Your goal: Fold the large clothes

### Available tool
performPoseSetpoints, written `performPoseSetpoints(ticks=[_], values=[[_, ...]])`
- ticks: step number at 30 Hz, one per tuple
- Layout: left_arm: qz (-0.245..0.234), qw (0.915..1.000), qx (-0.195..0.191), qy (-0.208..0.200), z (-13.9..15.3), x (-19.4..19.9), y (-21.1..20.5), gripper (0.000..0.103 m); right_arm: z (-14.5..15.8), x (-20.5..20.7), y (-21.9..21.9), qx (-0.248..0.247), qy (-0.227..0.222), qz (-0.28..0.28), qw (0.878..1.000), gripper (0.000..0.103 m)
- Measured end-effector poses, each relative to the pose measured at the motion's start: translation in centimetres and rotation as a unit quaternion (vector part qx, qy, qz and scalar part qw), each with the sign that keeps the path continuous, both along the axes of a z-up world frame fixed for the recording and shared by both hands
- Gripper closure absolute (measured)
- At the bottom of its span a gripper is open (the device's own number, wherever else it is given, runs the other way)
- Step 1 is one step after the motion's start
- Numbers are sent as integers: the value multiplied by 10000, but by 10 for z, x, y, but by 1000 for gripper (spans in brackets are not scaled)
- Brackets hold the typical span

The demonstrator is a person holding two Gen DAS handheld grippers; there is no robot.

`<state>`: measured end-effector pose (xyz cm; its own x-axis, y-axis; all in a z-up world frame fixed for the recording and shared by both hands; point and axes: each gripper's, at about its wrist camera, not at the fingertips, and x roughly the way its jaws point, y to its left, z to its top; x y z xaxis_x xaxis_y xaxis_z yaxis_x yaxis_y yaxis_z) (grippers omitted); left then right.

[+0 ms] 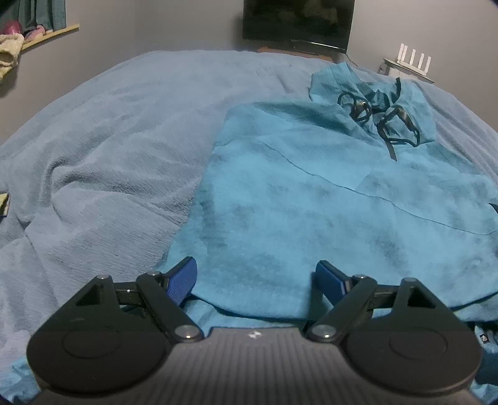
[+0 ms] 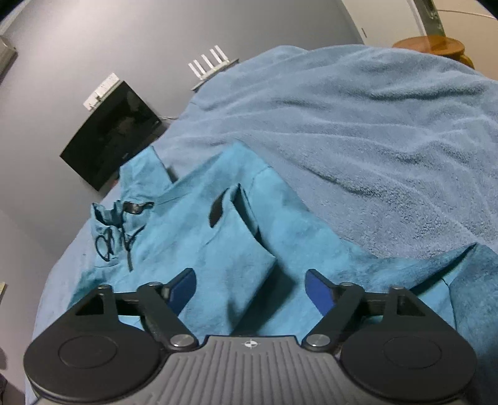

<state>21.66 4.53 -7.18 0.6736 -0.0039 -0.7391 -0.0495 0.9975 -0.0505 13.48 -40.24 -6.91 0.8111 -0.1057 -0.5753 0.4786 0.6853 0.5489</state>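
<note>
Teal hoodie (image 1: 326,202) lay spread flat on the bed (image 1: 109,140), over toward the bed's right side in the left wrist view, hood and dark drawstrings (image 1: 382,121) pointing at the far edge near the TV (image 1: 297,23). One sleeve (image 2: 239,236) was folded across the body, seen in the right wrist view, cuff end toward the hood. Left tongs (image 1: 255,277) were wide open, holding nothing, blue pads just above the hoodie's near hem; can't tell if they touched the fabric. Right tongs (image 2: 250,288) were also wide open and empty, hovering over the folded sleeve and the body of the garment. Light blue blanket covered the rest of the bed, wrinkled. White router (image 1: 412,64) sat on a shelf past the far right corner.
</note>
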Motion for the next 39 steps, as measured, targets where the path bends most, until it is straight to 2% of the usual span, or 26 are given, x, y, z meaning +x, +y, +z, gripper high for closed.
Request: performPoseSetpoints(ticks=[2, 18, 22, 25, 28, 30, 33, 35, 37, 39], values=[[26, 10000, 48, -46, 2, -3, 0, 19, 0, 1, 0, 17, -63, 6, 10000, 14], [121, 9981, 254, -547, 29, -33, -1, 19, 23, -32, 17, -320, -522, 385, 9974, 7], [72, 9977, 122, -656, 38, -46, 0, 19, 31, -42, 22, -397, -622, 475, 9961, 7], [178, 9981, 122, -583, 46, -53, 3, 19, 39, -52, 25, -448, -729, 551, 9948, 7], [93, 9992, 301, -250, 54, -57, 5, 19, 52, -63, 28, -520, -772, 627, 9937, 7], [-27, 9984, 531, -164, 64, -65, 8, 19, 67, -71, 30, -742, -707, 712, 9922, 7], [-129, 9979, 623, -155, 80, -79, 20, 19, 97, -84, 36, -1528, -687, 814, 9825, 6], [-101, 9992, 382, -113, 90, -88, 36, 18, 117, -90, 38, -2137, -522, 1140, 9688, 5], [-90, 9999, 102, -89, 100, -98, 54, 18, 134, -101, 39, -2740, -482, 1228, 9526, 4], [-109, 9996, 216, -132, 108, -110, 70, 18, 143, -117, 35, -3147, -491, 1258, 9395, 1]])
